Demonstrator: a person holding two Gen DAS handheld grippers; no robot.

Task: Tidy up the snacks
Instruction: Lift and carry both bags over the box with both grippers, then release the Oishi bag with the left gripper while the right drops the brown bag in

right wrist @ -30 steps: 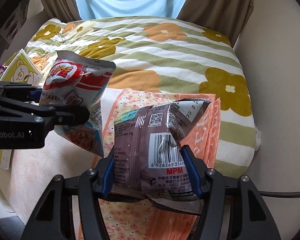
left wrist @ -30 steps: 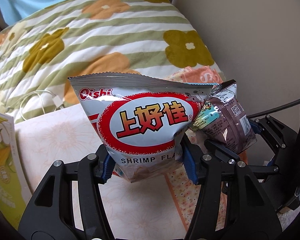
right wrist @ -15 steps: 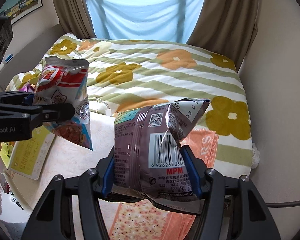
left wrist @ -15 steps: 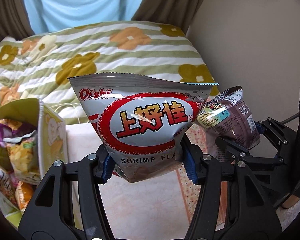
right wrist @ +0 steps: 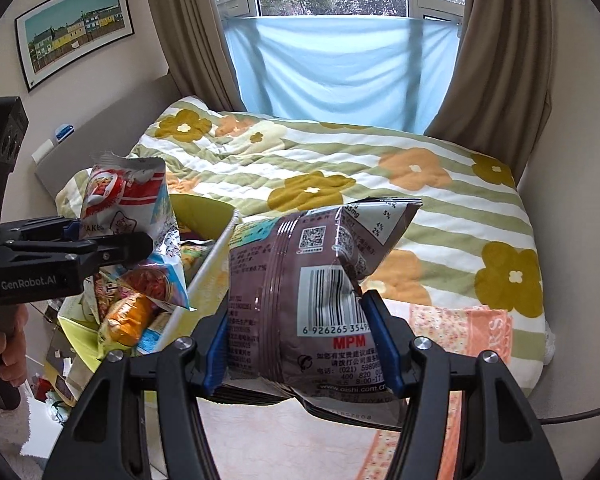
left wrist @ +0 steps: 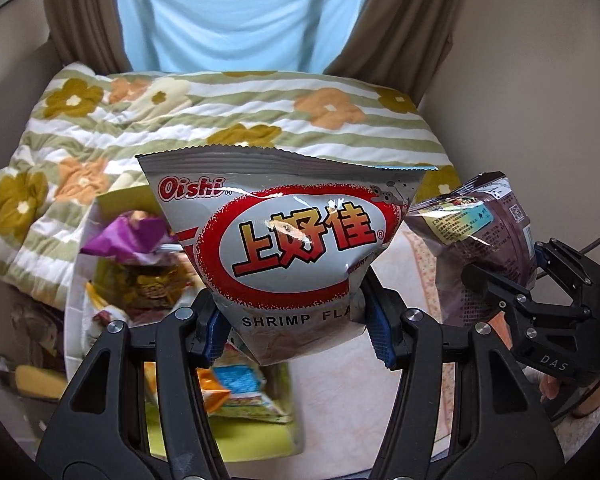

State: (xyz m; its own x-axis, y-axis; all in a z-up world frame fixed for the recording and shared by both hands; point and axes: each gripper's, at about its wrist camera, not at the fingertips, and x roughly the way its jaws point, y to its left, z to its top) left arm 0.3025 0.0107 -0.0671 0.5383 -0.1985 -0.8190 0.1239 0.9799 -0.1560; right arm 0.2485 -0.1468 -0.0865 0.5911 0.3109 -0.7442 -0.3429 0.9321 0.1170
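Note:
My left gripper is shut on a silver and red Oishi shrimp flakes bag, held upright in the air above a green snack box. The bag and left gripper also show at the left of the right wrist view, over the box. My right gripper is shut on a brown snack bag with a barcode, held up to the right of the box. That brown bag shows at the right of the left wrist view.
The green box holds several snack packets and stands on a pale table surface. A floral quilt covers the bed behind. An orange floral cloth lies at the right. A wall stands at the right, a curtained window at the back.
Both grippers have risen and swung left with their bags. The green snack box has come into view under the left gripper, and the window now shows.

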